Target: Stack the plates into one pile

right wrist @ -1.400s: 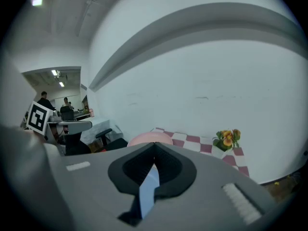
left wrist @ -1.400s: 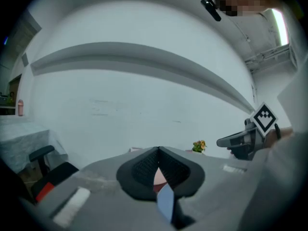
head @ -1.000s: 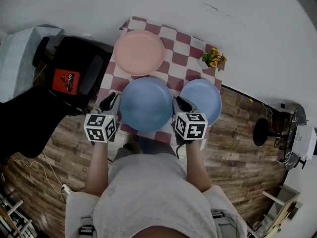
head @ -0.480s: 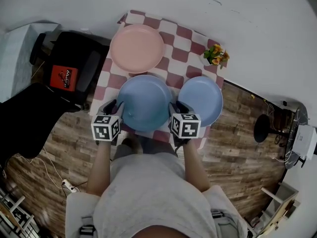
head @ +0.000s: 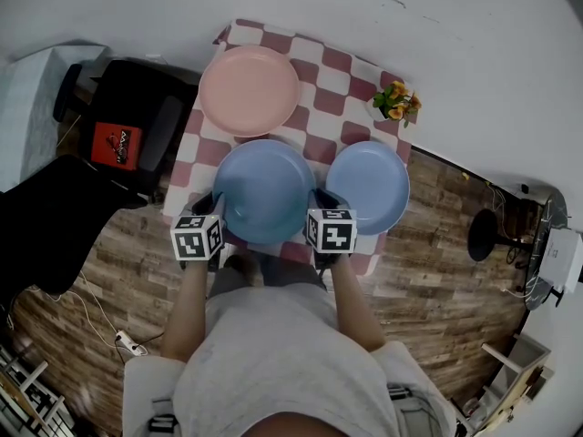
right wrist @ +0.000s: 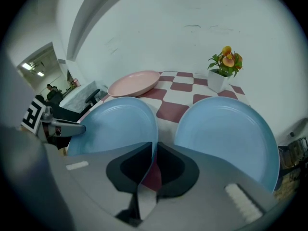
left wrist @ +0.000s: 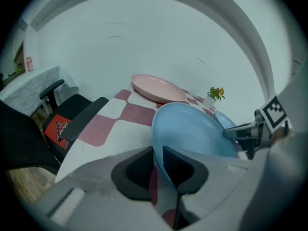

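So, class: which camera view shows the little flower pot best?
The right gripper view: the flower pot stands close and side-on, orange blooms and white pot clear. The head view shows it tiny from above; the left gripper view, small and far off.

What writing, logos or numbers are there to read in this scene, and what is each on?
Red label on the black chair: white print, too small to read.
Black-and-white marker cubes: square patterns only, no letters.
Pink round plate, middle blue round plate, right-hand blue round plate: no print visible.
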The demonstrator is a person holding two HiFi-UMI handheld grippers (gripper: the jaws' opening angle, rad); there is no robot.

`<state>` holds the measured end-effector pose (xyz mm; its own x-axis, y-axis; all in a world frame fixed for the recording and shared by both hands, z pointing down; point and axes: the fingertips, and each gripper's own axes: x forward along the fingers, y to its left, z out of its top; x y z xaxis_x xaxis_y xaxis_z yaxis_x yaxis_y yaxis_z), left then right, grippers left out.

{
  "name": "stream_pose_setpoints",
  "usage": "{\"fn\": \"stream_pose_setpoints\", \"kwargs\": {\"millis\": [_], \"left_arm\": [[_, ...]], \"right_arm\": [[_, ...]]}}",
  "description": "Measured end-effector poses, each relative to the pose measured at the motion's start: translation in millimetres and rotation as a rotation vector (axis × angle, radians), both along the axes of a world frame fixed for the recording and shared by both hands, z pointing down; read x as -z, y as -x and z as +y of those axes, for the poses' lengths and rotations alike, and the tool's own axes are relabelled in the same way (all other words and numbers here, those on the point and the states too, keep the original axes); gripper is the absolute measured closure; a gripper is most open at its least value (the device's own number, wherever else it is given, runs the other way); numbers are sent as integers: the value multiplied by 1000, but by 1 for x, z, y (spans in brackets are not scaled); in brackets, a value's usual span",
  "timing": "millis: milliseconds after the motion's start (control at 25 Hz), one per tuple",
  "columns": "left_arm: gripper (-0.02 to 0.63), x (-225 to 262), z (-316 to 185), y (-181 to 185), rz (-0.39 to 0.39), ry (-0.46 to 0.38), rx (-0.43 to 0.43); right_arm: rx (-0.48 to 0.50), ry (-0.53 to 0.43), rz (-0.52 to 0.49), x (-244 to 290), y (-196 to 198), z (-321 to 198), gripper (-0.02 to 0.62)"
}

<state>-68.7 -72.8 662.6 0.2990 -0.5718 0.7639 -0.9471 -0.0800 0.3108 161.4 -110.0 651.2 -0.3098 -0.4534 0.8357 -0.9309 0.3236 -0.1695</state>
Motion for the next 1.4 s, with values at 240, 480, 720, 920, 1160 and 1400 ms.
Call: {"fn": "stream_pose_setpoints", "kwargs": {"millis": [240,480,720,920,1160,1400], "left_arm": [[545,13,-3,6,-6,-36,27],[549,46,-19,12,-22,-134,41],[554,69,-28,18,-37,-196,74],[561,92,-36,27,-33,-254,116],[562,115,-48,40,-48,-303,130],[563,129,-70,51,-60,-341,85]], "right_arm": [[-5,-39,-48,18,4,-11,568],[-24,-127,-110,52,9,-29,577],[-11,-190,-146,76,16,-42,578],[4,-238,-201,95,24,-55,580],[7,-287,-253,117,37,-70,581],[-24,-327,-262,128,46,-81,581]]}}
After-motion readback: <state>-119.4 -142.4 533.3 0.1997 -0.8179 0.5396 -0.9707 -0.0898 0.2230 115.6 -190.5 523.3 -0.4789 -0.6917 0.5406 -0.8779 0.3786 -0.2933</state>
